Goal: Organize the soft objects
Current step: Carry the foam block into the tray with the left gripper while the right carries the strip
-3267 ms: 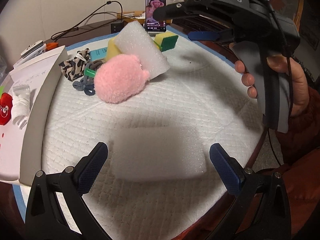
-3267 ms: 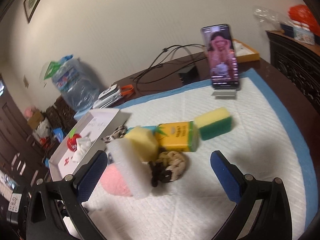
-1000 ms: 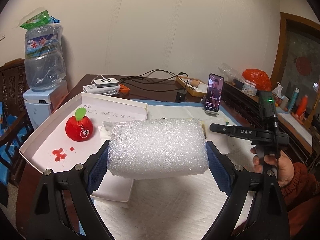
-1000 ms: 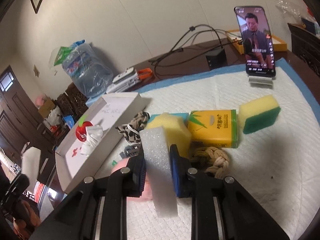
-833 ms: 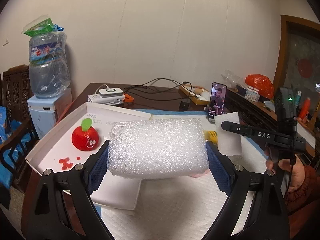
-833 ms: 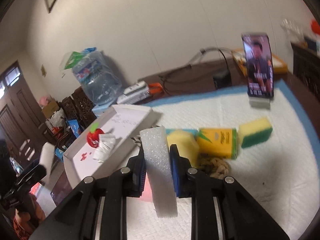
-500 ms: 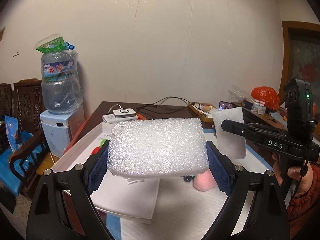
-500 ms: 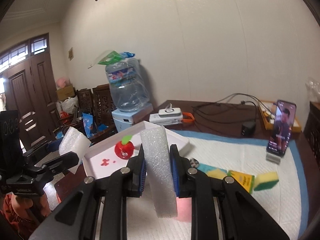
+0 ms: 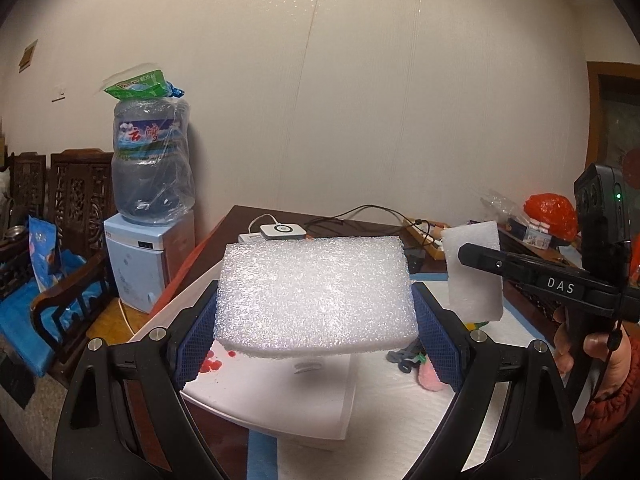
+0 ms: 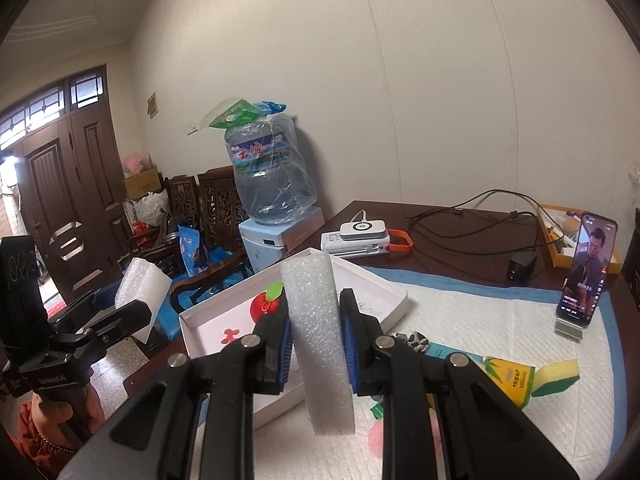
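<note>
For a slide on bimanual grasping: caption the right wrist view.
Right gripper clamps a white foam block upright above the white tray.

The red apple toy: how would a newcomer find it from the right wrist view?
Find the white tray at the table's left edge, beside the water dispenser. Inside it sits the red apple toy, half hidden behind the right tool's foam block. It alone is round, red and topped by a green leaf.
</note>
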The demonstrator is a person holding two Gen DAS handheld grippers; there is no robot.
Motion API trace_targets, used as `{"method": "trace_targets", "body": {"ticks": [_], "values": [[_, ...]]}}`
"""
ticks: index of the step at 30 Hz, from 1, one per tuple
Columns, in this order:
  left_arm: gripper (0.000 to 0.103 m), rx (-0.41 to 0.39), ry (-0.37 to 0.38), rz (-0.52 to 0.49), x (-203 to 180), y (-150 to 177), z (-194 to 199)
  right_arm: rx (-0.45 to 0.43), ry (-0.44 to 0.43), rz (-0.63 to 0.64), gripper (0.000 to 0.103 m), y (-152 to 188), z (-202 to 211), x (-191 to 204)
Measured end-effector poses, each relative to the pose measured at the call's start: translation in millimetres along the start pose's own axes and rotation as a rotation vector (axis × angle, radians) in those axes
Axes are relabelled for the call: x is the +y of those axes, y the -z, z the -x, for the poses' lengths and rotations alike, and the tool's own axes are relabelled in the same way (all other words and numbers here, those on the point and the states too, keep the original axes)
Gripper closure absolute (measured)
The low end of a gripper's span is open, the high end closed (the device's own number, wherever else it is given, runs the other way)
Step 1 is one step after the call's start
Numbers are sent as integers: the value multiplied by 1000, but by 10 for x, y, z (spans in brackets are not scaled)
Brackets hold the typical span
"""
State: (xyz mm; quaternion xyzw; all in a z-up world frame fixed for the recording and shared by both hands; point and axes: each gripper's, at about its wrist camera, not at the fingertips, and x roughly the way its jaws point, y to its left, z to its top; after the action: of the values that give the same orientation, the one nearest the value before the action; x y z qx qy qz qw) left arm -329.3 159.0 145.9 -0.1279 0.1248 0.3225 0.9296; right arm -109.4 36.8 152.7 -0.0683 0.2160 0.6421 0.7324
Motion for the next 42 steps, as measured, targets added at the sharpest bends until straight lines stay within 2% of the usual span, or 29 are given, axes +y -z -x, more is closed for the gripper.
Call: {"method": "trace_targets", "body": {"ticks": [13,19,24,33,42], "values": [[12,41,-96,22,313,-38,-310,70,-37,-60,82,-105,-347,-47],[12,89,-130,63,502,4,-600,144,-64,-76,82,-149,-746,-34],[12,127,-198,52,540,117,-809,213,-62,-82,82,-112,-1161,-11],[12,167,-214,92,699,199,-1008,285,-11,-54,82,4,-1662,23],[12,188,-220,103,766,181,-1126,290,13,-57,81,14,-1780,33]]}}
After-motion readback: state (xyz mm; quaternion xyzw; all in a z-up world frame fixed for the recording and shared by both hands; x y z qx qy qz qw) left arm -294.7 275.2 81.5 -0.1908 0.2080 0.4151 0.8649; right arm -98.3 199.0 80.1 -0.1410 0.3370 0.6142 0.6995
